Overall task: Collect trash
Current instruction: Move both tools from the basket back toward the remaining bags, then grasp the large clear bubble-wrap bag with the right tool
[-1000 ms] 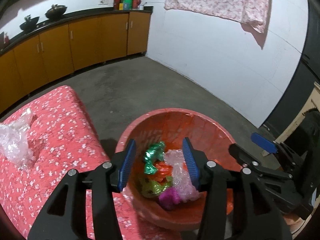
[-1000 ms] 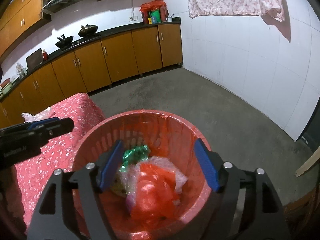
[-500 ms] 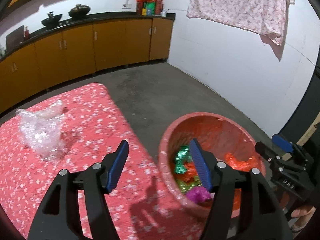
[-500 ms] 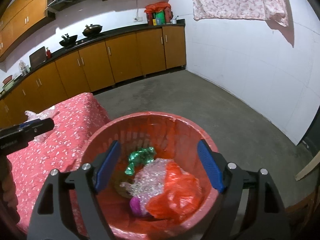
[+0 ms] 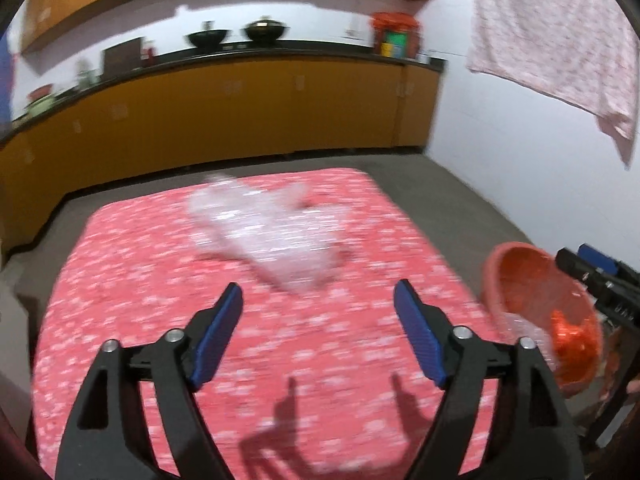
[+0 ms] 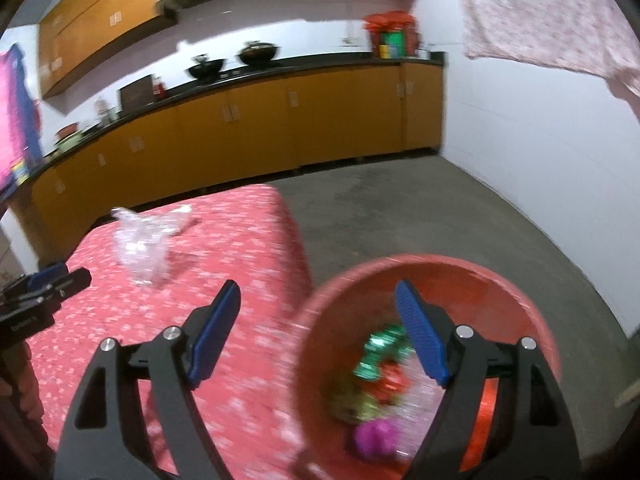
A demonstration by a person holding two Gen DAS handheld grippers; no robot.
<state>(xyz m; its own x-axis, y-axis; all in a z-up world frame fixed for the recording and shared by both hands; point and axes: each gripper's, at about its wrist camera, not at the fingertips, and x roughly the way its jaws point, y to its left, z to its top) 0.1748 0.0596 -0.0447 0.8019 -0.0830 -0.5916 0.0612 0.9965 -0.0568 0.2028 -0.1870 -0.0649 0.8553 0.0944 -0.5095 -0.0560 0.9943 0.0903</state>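
Note:
A crumpled clear plastic wrapper [image 5: 272, 236] lies on the red flowered table [image 5: 140, 280]; it also shows in the right wrist view [image 6: 140, 248]. My left gripper [image 5: 318, 328] is open and empty above the table, just short of the wrapper. A red basket [image 6: 400, 268] stands beside the table's right edge and holds green, orange, pink and clear wrappers [image 6: 376, 384]. My right gripper [image 6: 318, 328] is open and empty above the basket's left rim. The basket [image 5: 520, 252] shows at the right of the left wrist view.
Orange kitchen cabinets [image 6: 280, 120] with a black counter run along the far wall, with pans and jars on top. A flowered cloth [image 5: 560, 40] hangs on the white wall at right. Grey concrete floor [image 6: 420, 208] lies between table and cabinets.
My left gripper has swung left from the basket to over the table, facing the clear wrapper. My right gripper has shifted left, now over the basket's left rim. Both stay open.

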